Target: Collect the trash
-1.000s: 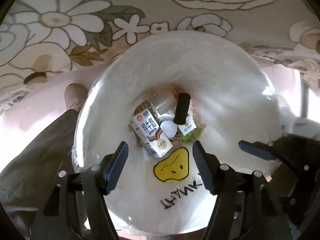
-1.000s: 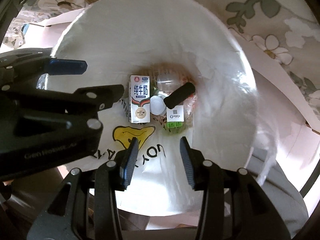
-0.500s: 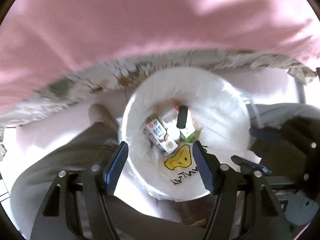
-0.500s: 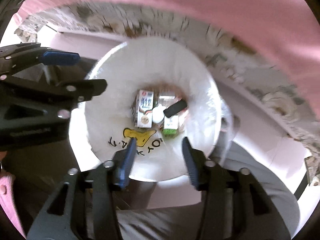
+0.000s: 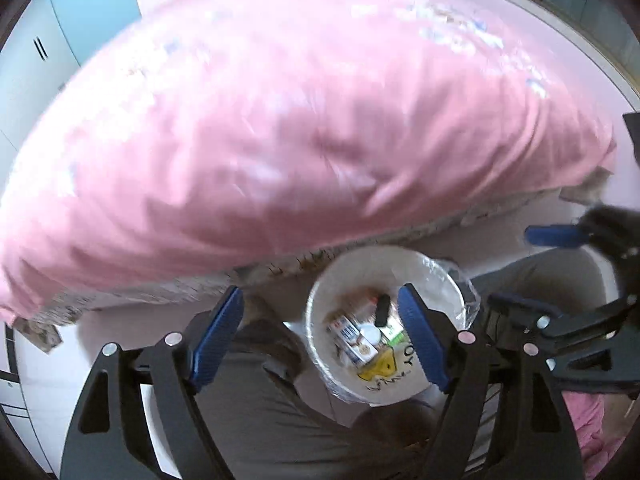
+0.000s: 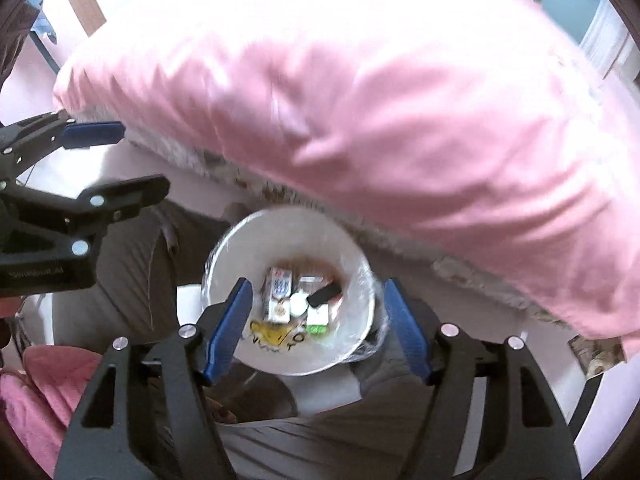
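A white bin [image 5: 432,276] [image 6: 280,232] lined with a clear bag stands on the floor far below both grippers. Inside it lie a milk carton [image 5: 352,336] [image 6: 280,292], a black cylinder [image 5: 383,310] [image 6: 326,294], a green and white carton [image 5: 394,330] [image 6: 318,318] and a white lid. High above the bin, my left gripper [image 5: 320,300] points steeply down, its jaws opening with nothing between the blue pads. My right gripper [image 6: 317,285] hangs beside it, jaws also opening and empty. Each gripper shows in the other's view: the right gripper [image 5: 532,272], the left gripper [image 6: 116,164].
A bed with a pink cover [image 5: 300,120] [image 6: 400,100] fills the upper half of both views, a floral skirt along its edge. A person's legs in grey trousers [image 5: 272,400] [image 6: 132,280] stand around the bin. Pink cloth [image 6: 32,392] lies at the lower left.
Both grippers have risen well away from the bin, which now looks much smaller. Both pairs of jaws stand wider. The top of the pink bed has come into view.
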Demonstrator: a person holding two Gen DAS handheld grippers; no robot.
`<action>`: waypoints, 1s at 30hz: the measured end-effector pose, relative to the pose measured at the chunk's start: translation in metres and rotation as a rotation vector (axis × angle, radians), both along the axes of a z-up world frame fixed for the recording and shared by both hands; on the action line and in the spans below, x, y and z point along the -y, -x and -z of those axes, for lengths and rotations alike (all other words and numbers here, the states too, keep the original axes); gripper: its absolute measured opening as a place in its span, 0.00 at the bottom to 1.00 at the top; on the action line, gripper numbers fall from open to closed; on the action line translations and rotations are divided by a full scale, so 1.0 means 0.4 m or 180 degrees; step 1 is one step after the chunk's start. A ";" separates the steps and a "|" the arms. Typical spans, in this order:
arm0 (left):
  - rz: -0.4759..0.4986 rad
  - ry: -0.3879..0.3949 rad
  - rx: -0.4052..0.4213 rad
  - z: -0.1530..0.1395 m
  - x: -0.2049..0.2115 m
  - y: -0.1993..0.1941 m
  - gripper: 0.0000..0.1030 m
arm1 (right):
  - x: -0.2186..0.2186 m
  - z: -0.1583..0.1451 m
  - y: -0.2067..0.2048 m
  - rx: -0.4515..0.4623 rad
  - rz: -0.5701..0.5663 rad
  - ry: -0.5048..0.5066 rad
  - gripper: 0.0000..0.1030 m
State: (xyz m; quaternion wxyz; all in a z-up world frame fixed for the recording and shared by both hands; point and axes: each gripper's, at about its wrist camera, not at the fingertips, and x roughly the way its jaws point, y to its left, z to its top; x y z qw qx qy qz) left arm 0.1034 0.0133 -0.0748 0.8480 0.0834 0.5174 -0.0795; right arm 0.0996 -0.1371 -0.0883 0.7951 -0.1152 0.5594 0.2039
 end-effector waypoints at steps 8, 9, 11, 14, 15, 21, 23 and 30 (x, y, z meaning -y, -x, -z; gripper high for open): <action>0.0015 -0.0061 0.0522 -0.145 0.004 0.089 0.88 | 0.027 -0.190 0.081 0.0739 0.0087 0.0019 0.77; 0.0010 -0.0077 0.0585 -0.160 0.005 0.105 0.90 | 0.030 -0.201 0.090 0.0799 0.0103 0.0007 0.79; 0.0006 -0.0068 0.0649 -0.179 0.007 0.132 0.91 | 0.039 -0.232 0.120 0.0963 0.0158 -0.0021 0.80; -0.0003 -0.0084 0.0754 -0.203 0.013 0.174 0.92 | 0.046 -0.252 0.158 0.1126 0.0210 -0.0012 0.81; -0.0009 -0.0109 0.0811 -0.208 0.017 0.191 0.92 | 0.046 -0.257 0.173 0.1188 0.0231 0.0006 0.81; -0.0070 -0.0132 0.0967 -0.217 0.018 0.254 0.92 | 0.054 -0.263 0.244 0.1344 0.0403 0.0037 0.81; -0.0087 -0.0146 0.1003 -0.219 0.019 0.270 0.92 | 0.055 -0.259 0.263 0.1371 0.0483 0.0080 0.81; -0.0024 -0.0158 0.1005 -0.214 0.038 0.304 0.92 | 0.086 -0.260 0.315 0.1494 0.0761 0.0071 0.81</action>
